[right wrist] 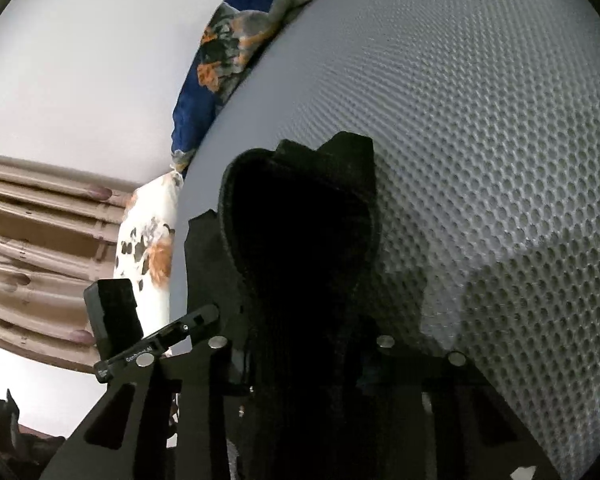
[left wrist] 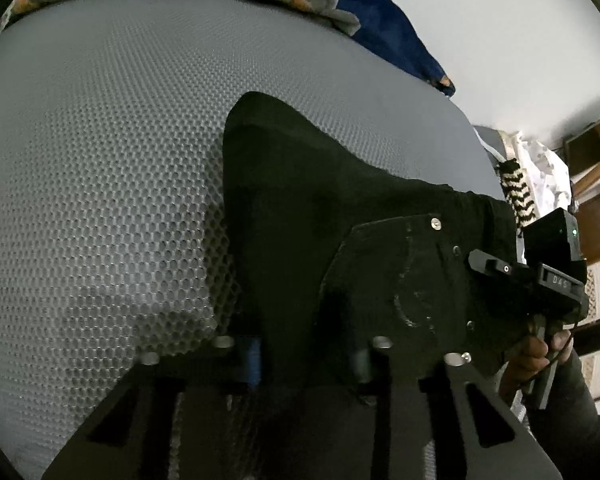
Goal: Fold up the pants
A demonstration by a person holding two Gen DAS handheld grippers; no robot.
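Now | both grippers (left wrist: 306,356) (right wrist: 300,364) clamp black pants (left wrist: 300,184) | grey mat (left wrist: 100,160)

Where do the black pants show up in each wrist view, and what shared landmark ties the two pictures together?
Left wrist: the pants run from centre to lower right, with fabric between the left gripper fingers.
Right wrist: the pants fill lower centre, bunched between the right gripper fingers.
Shared landmark: the grey honeycomb mat under them.
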